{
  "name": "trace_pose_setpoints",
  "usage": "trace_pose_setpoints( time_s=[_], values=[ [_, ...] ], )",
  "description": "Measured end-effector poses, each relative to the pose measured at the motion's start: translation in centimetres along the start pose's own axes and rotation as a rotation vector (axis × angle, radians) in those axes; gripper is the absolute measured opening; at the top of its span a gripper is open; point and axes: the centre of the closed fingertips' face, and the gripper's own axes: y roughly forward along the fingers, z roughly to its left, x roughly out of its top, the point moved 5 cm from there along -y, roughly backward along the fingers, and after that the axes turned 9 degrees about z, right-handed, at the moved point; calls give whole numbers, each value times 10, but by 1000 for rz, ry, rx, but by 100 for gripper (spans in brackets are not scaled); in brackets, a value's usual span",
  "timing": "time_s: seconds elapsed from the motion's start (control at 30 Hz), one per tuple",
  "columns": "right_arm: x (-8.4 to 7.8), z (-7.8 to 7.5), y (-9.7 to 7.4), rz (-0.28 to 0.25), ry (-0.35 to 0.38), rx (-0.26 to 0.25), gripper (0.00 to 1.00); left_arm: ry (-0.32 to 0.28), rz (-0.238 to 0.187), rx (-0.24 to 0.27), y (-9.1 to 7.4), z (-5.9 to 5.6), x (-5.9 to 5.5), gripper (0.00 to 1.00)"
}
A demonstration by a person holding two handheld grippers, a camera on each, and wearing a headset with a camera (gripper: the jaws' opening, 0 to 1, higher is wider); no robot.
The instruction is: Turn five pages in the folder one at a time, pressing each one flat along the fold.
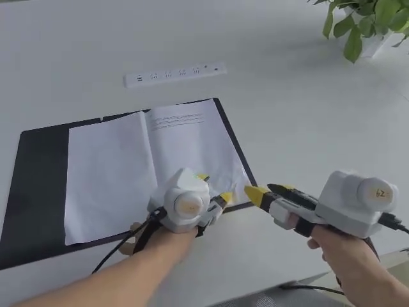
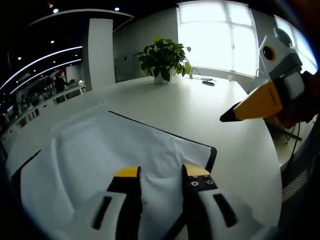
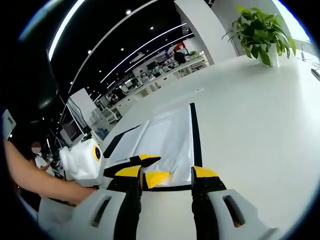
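The black folder lies open on the white table, with a white left page and a printed right page lying flat. My left gripper hovers at the right page's lower right corner. In its own view the left gripper is open, with the white page showing in the gap between its jaws. My right gripper is just right of the folder's edge, off the paper, pointing left at the other gripper. In its own view the right gripper is open and holds nothing, facing the folder.
A white power strip lies beyond the folder. A potted plant stands at the far right corner. The table's near edge runs just under my right hand. Bare tabletop stretches to the right of the folder.
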Motion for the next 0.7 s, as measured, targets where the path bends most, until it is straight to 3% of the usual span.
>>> trace_pose_setpoints(
  time_s=[0.5, 0.57, 0.6, 0.7],
  values=[
    [-3, -1, 9, 21, -6, 6, 37, 56, 39, 0, 2, 3, 3, 11],
    [-4, -2, 11, 32, -11, 4, 37, 60, 49, 35, 3, 10, 4, 4],
    [-4, -2, 11, 32, -12, 4, 37, 67, 50, 22, 4, 10, 5, 4],
    [-3, -2, 12, 31, -11, 8, 37, 32, 53, 8, 5, 11, 6, 3]
  ],
)
